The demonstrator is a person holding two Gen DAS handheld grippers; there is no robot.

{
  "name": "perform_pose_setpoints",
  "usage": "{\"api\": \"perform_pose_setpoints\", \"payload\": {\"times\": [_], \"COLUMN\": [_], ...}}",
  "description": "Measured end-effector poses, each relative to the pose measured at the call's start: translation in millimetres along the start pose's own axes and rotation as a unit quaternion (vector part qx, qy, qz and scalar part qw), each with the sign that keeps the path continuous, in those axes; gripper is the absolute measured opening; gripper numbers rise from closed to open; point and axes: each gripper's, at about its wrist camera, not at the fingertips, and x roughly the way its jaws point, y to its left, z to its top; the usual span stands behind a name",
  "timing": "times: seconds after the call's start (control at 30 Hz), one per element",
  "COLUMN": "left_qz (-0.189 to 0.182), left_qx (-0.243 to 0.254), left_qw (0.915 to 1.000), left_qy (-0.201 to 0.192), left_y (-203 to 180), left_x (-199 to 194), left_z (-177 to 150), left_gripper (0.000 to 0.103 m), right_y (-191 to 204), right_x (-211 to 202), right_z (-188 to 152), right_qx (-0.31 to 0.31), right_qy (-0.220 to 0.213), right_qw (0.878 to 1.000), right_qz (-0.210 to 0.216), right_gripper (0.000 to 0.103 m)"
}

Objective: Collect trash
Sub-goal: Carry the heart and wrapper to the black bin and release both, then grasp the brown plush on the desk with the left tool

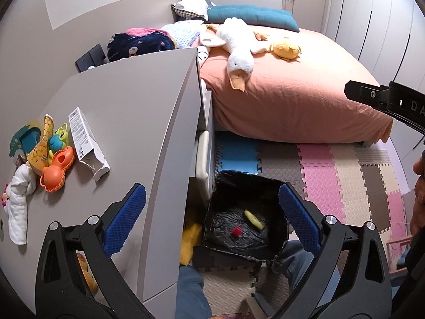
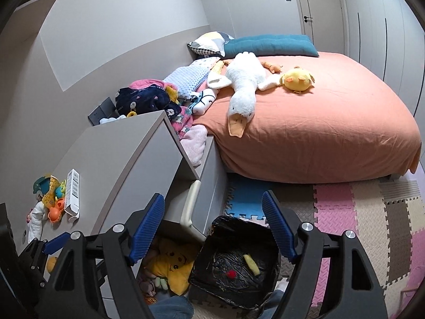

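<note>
A bin lined with a black bag (image 1: 247, 178) (image 2: 239, 224) stands on the floor beside the grey desk (image 1: 132, 101) (image 2: 119, 154). Inside it lie a yellow scrap (image 1: 253, 219) (image 2: 251, 264) and a small red scrap (image 1: 236, 230) (image 2: 230, 273). My left gripper (image 1: 211, 199) hangs open over the bin and the desk edge, with nothing between its blue pads. My right gripper (image 2: 212, 202) is also open and empty, above the bin's near-left rim. A torn white carton (image 1: 85, 143) (image 2: 72, 196) lies on the desk next to the toys.
Plastic toys (image 1: 53, 156) and a white cloth doll (image 1: 18, 199) crowd the desk's left end. A yellow plush (image 2: 172, 265) sits under the desk. The bed (image 1: 292, 101) holds a plush goose (image 1: 239, 45). Foam mats (image 1: 332, 180) cover the floor. A person's knees (image 1: 191, 287) flank the bin.
</note>
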Motion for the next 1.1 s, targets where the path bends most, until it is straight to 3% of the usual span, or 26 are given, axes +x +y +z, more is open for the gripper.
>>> {"api": "perform_pose_setpoints", "payload": {"times": [0.57, 1.1], "left_qz": [0.039, 0.093], "left_qx": [-0.05, -0.135], "left_qw": [0.9979, 0.9863], "left_qy": [-0.006, 0.02], "left_y": [47, 121], "left_x": [-16, -29], "left_z": [-25, -76], "left_gripper": [0.097, 0.096], "right_y": [45, 115], "right_x": [10, 23], "right_z": [-8, -26], "right_qx": [-0.029, -0.088], "right_qy": [0.008, 0.027], "right_qw": [0.999, 0.993], "right_qz": [0.033, 0.08], "right_gripper": [0.082, 0.082]}}
